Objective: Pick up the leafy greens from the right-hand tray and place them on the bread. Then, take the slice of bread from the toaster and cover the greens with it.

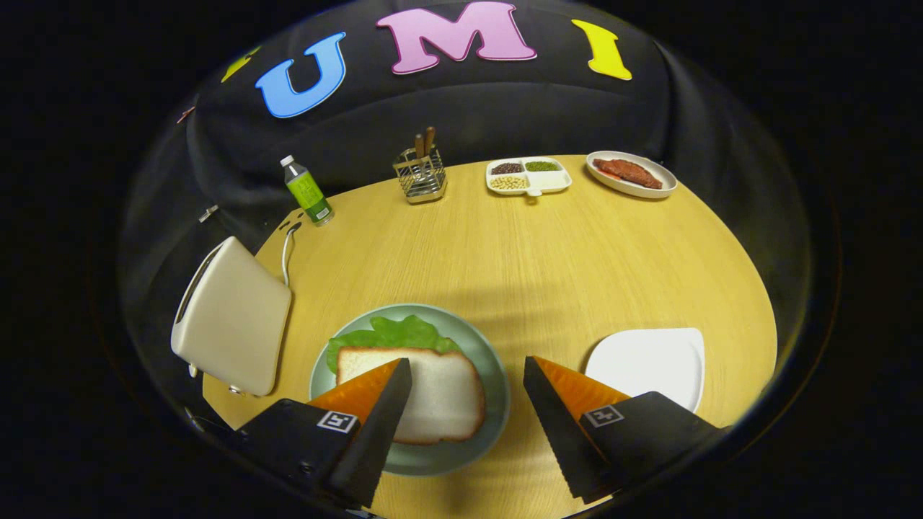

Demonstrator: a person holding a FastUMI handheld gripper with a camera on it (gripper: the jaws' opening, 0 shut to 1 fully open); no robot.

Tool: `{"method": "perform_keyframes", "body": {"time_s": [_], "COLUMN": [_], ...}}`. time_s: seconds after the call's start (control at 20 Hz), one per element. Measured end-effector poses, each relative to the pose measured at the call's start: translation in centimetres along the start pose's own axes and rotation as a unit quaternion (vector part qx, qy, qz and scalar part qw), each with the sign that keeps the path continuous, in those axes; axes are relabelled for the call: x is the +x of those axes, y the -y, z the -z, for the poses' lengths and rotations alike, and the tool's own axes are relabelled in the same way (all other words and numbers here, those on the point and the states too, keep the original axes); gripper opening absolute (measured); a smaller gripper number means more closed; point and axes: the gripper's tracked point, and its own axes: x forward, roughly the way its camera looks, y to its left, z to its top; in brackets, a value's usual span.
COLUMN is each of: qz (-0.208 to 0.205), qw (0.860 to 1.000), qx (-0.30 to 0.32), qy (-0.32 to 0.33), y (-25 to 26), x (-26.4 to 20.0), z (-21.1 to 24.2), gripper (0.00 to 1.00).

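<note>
My tool [467, 375] hangs wide open and empty above the green plate [497, 404], where a bread slice [443, 389] covers the leafy greens [393, 333]. I judge the bread light, soft and easily dented; take it gently by opposite crust edges.

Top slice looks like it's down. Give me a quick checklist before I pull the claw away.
1. Claw released: ok, fingers spread wide, nothing between them.
2. Bread slice on the green plate: ok, lying flat inside the rim.
3. Leafy greens covered: partly, they stick out past the far edge of the slice; whether a bottom slice lies underneath, cannot tell.
4. Right-hand white tray: ok, no greens left on it.
5. Toaster slot: cannot tell, its top is not visible from here.
6. Fingers off the bread: cannot tell, one finger overlaps the slice in view.
</note>
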Motion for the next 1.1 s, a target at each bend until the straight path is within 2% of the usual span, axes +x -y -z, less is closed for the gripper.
{"method": "perform_keyframes", "body": {"time_s": [0.2, 0.35, 0.65, 0.9, 1.1], "qz": [0.022, 0.03, 0.055, 0.068, 0.067], "qw": [0.999, 0.997, 0.983, 0.974, 0.968], "qx": [0.0, -0.024, -0.069, -0.029, -0.027], "qy": [0.042, 0.067, 0.16, 0.215, 0.242], "y": [1.7, 2.8, 4.8, 4.7, 3.8], "x": [-3.4, -6.3, -14.2, -19.8, -22.7], "z": [-2.3, -4.4, -9.5, -11.5, -11.9], "gripper": [0.99, 0.99, 0.99, 0.99, 0.99]}}
